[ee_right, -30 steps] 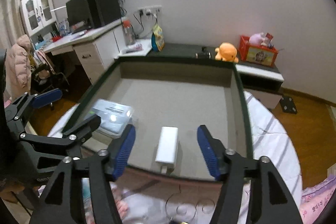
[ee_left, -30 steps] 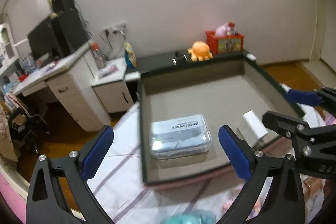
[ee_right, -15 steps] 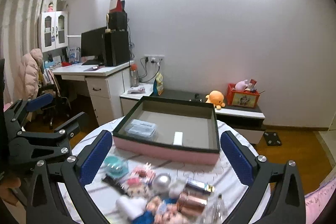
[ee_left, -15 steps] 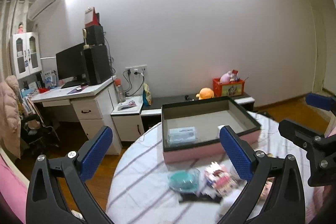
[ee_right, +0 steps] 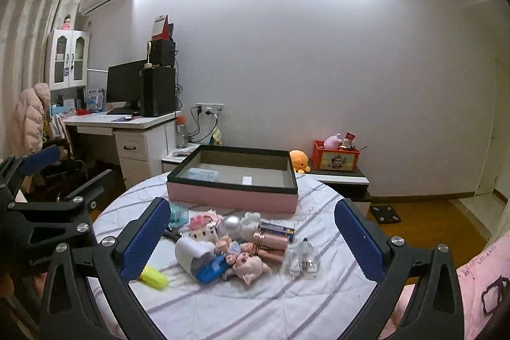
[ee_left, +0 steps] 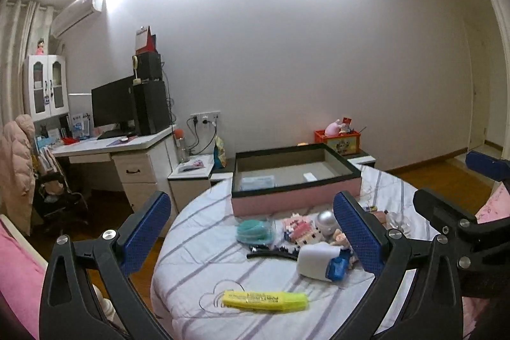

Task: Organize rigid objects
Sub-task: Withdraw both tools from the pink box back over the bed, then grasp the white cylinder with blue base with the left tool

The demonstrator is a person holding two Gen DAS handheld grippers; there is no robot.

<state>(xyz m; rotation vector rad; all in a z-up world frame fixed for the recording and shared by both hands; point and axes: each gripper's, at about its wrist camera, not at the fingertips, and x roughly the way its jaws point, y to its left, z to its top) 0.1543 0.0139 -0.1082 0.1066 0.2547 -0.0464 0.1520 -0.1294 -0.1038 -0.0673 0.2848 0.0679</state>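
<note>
Grippers: left gripper [ee_left: 251,231] and right gripper [ee_right: 251,238] both stand with blue-padded jaws spread wide and bare, above the near edge of the counter.
Counter: round counter [ee_right: 223,308] under a white cloth with lilac stripes carries everything.
Box: shallow pink cardboard box with a dark rim [ee_right: 232,196] sits far ahead of both grippers, beyond the loose pile.
Inside the box: clear lidded plastic case [ee_right: 201,173] on the left and small white rectangular block [ee_right: 247,180] near the middle, apart from each other.
Nearest to left gripper: yellow plastic highlighter pen [ee_left: 265,300] lies flat between its jaws, closer than the rest.
Pile: white cylinder with a blue end [ee_right: 194,254], silver ball [ee_right: 230,225], pink piglet doll [ee_right: 247,264], rose-gold tube [ee_right: 271,239] and clear glass bottle [ee_right: 302,258] crowd between the right gripper's jaws, ahead of them.
Left of pile: teal round thing in a clear cup [ee_left: 253,231], with black hair clip [ee_left: 271,254] just in front.
</note>
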